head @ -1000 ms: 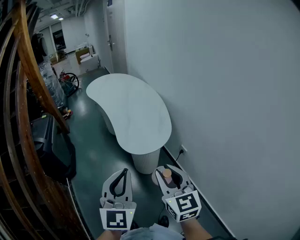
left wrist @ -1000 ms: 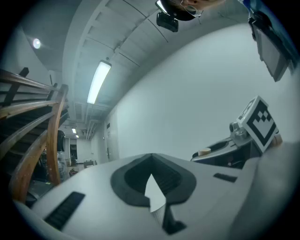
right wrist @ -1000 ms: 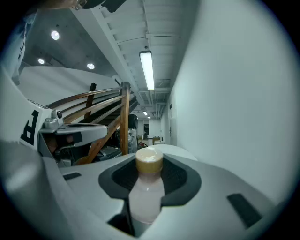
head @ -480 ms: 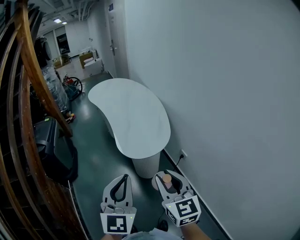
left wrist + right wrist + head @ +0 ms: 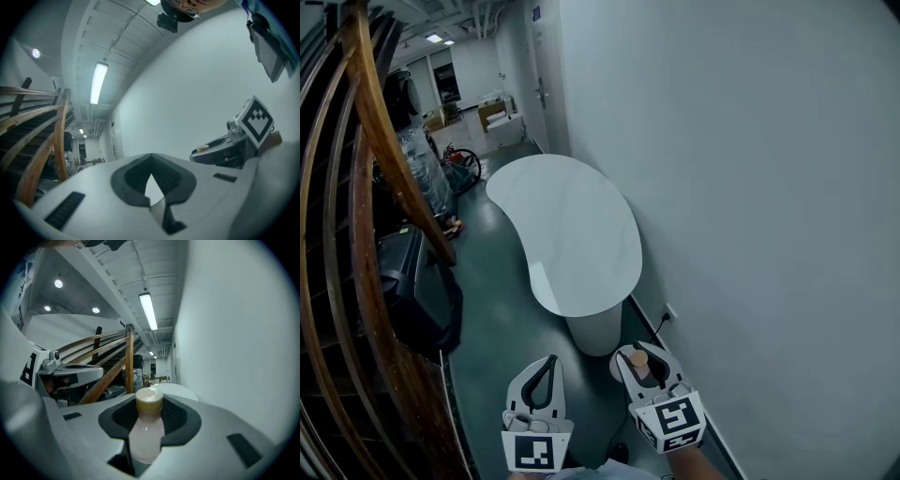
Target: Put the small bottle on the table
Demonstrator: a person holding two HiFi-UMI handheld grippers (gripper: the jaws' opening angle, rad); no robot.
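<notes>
A small bottle [image 5: 146, 430] with pale pink contents and a tan cap stands upright between the jaws of my right gripper [image 5: 149, 401], which is shut on it. In the head view that gripper [image 5: 639, 358] is low at the bottom, just short of the white kidney-shaped table [image 5: 572, 234]; the bottle's cap [image 5: 638, 358] shows between its fingers. My left gripper [image 5: 542, 368] hangs beside it on the left, shut and empty, its tips touching [image 5: 150, 174]. The table's near end [image 5: 174, 390] shows ahead in the right gripper view.
A curved wooden stair railing [image 5: 375, 187] runs along the left. A white wall [image 5: 750, 187] with a socket [image 5: 671, 312] closes the right side. A black machine [image 5: 417, 291] sits on the dark green floor at the left. Boxes and a bicycle [image 5: 464, 164] lie beyond the table.
The view has advanced down the corridor and the table's near end now lies closer to the grippers. Both grippers keep their pose, the bottle still in the right one.
</notes>
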